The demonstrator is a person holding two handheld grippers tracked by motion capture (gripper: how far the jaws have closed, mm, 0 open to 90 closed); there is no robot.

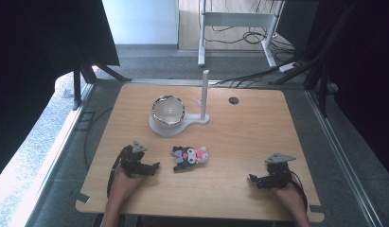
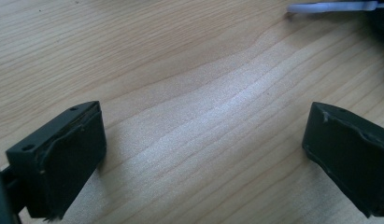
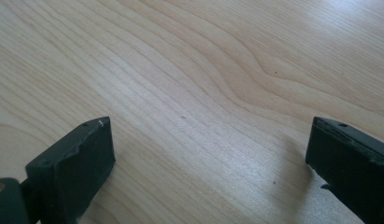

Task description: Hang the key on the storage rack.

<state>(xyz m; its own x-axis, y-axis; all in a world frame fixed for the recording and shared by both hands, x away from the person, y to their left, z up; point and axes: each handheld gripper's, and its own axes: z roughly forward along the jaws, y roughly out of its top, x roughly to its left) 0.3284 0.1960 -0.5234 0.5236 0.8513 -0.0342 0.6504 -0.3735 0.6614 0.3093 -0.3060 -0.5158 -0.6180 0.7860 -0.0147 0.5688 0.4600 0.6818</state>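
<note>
Hand-held gripper (image 2: 203, 154), blocky jaws, wood-grain table (image 2: 189, 70)

Grey floor (image 1: 149, 61), black curtains (image 1: 367, 71), daylight.

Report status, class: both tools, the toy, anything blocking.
Left tool open, empty, on the table. Right tool open, empty. Plush toy lying between them, untouched. Bowl on white stand behind; path clear.

Looks like a lab: black curtains (image 1: 36, 42) around a lone table (image 1: 258, 142), loose cables (image 1: 258, 35) across grey floor (image 1: 149, 61).
</note>
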